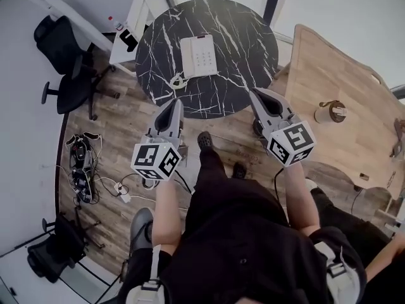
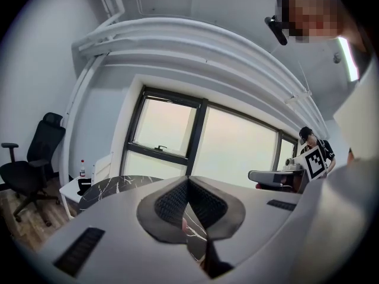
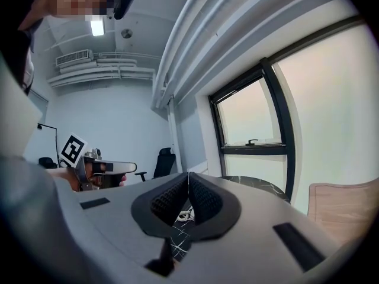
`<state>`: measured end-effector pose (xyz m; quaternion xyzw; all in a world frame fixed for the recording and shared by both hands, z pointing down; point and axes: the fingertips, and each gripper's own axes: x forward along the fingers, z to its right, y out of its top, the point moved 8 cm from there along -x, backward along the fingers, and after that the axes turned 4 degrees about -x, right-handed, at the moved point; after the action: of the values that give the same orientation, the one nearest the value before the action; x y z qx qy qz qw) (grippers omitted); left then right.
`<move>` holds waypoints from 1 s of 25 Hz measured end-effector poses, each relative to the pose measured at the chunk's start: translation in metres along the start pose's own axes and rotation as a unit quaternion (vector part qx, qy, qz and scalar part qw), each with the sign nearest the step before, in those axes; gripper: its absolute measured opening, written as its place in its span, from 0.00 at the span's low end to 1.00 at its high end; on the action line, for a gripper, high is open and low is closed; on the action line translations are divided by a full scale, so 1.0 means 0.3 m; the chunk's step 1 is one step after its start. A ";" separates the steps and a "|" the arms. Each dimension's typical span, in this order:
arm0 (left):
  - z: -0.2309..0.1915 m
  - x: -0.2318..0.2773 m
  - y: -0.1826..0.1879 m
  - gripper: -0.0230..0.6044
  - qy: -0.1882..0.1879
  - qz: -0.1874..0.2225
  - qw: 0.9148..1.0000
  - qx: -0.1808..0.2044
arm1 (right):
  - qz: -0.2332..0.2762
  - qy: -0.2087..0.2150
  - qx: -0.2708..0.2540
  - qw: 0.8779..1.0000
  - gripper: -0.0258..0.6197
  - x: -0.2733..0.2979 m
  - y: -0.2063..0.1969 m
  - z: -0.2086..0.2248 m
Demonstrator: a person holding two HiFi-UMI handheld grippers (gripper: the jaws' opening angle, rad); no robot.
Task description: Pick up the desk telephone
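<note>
Desk telephone point(image 1: 198, 54) is lying flat near the middle of the round black marble worktop point(image 1: 247, 30), with its curly cord point(image 1: 178, 81) trailing toward the near edge. The left hand-held gripper point(image 1: 175, 105) and the right hand-held gripper point(image 1: 258, 95) are hanging short of that edge, well apart from the telephone. Each has its jaws pressed together and is gripping nothing.

As I am judging it, three things could go wrong. Jaws arriving closed would be shoving the telephone across the smooth marble instead of grasping it. A pinch on one edge alone may be letting it tip and slip. The cord may be dragging or catching during the lift.

Nothing is standing between the grippers and the telephone. An office chair point(image 1: 63, 56) is sitting to the left and a wooden table point(image 1: 342, 81) to the right, and cables point(image 1: 82, 166) are lying on the floor point(image 1: 126, 125).
</note>
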<state>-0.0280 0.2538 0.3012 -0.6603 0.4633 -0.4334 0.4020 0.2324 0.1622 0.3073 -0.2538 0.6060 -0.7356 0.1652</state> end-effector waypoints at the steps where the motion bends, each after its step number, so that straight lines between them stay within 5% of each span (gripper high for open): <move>1: -0.027 0.020 0.009 0.06 -0.002 0.000 1.000 -0.003 | -0.003 -0.003 -0.002 1.000 0.09 0.026 0.007 0.004; 15: -0.361 0.270 0.149 0.06 -0.063 -0.021 0.998 -0.009 | -0.021 -0.074 0.004 0.997 0.09 0.356 0.082 0.029; 25: -0.514 0.372 0.130 0.06 -0.100 -0.051 0.993 -0.027 | -0.055 -0.118 0.011 0.991 0.09 0.457 0.059 -0.009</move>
<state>-0.1621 0.1172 0.3337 -0.7338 0.3978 -0.3727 0.4054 0.1178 0.0851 0.3133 -0.3701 0.5592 -0.7151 0.1974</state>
